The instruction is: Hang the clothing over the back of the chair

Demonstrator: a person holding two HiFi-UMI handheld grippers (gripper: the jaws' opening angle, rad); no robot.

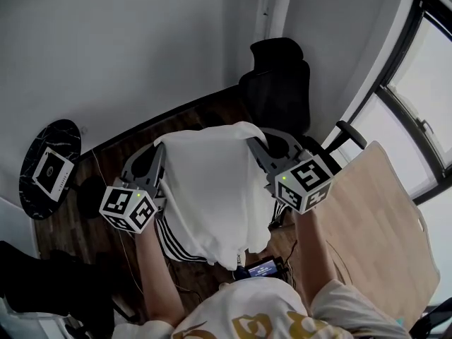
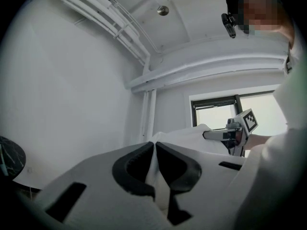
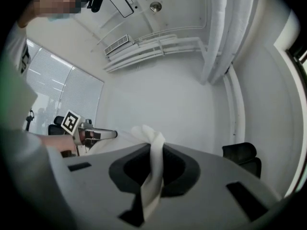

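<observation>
A white garment (image 1: 215, 189) hangs spread between my two grippers in the head view. My left gripper (image 1: 161, 145) is shut on its left top corner, and the cloth (image 2: 152, 169) runs pinched between the jaws. On the other side my right gripper (image 1: 253, 141) is shut on the right top corner, where a twisted fold of cloth (image 3: 152, 169) sticks out past the jaws. A black office chair (image 1: 277, 83) with a headrest stands just beyond the garment, its back towards me; it also shows low at the right as the chair (image 3: 242, 157) in the right gripper view.
A round dark side table (image 1: 48, 168) with a white square item on it stands at the left. A light wooden tabletop (image 1: 374, 224) lies at the right under the window (image 1: 424, 104). A white wall is behind the chair, and a dark wooden floor (image 1: 78, 224) lies below.
</observation>
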